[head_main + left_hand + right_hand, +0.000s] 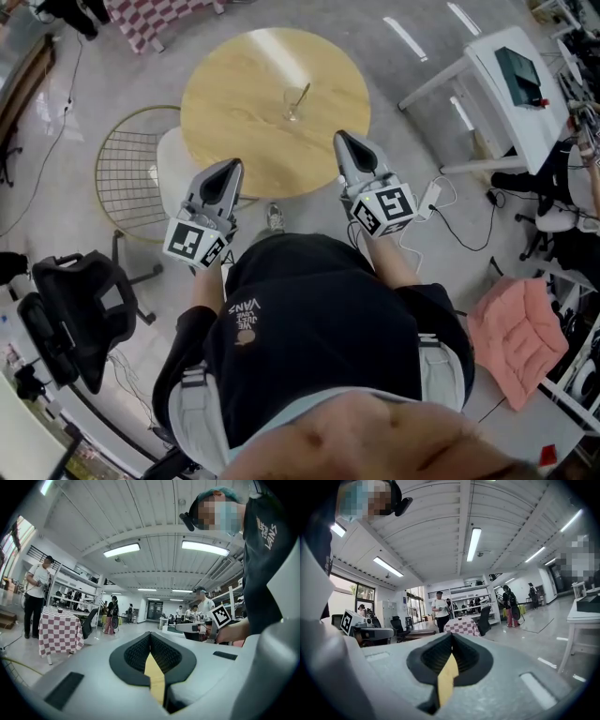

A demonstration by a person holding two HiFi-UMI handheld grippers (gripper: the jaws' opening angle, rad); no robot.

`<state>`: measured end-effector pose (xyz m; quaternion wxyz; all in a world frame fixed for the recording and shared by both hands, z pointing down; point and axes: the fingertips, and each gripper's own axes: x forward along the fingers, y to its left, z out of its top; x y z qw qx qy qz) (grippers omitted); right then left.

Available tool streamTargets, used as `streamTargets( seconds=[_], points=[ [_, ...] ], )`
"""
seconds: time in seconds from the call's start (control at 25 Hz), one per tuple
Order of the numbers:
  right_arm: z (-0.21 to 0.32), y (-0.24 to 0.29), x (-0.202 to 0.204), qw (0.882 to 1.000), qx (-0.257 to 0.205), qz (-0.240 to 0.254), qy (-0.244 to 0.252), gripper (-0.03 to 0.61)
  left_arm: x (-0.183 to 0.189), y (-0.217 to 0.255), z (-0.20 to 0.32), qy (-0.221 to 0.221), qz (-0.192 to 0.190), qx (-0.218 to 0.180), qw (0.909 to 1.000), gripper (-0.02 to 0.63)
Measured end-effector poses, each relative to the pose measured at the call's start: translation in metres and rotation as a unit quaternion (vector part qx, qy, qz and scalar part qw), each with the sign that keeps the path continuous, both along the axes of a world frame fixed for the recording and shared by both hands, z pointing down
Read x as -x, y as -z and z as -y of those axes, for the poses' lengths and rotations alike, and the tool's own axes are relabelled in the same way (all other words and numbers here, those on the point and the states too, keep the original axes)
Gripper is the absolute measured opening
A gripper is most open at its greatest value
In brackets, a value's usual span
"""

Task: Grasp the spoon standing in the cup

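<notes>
Currently the left gripper (228,171) and right gripper (343,142) are both closed on nothing. Farther off, the spoon (302,95) leans in the clear cup (292,112) on the round table (230,103). We judge the spoon light, stiff and slippery, and the cup easy to tip; grip the handle above the rim.

Bright, even indoor light. Long ceiling lamps (122,550) overhead, slightly blown out in both gripper views. Daylight comes from a window (11,538) at the left gripper view's left edge. Head view: soft faint shadows, pale glare patch on the round table (234,103), bright streaks on the glossy floor (394,66). Clear cup (293,105) faint against the wood. Gripper views: heavy fisheye bend, black corners. Left gripper (150,634) and right gripper (451,637) shells soft near the lens, background sharper. Head view's bottom edge blurred.
</notes>
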<state>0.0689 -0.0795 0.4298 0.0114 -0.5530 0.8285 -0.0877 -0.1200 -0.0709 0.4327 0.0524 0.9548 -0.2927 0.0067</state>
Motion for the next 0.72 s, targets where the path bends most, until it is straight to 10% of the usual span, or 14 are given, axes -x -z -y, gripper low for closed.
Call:
streamTargets(
  seconds=[0.72],
  points=[
    [0.069, -0.017, 0.012, 0.997, 0.011, -0.009, -0.073, -0.002, 0.015, 0.002, 0.056, -0.088, 0.002, 0.002, 0.9961, -0.005]
  ],
)
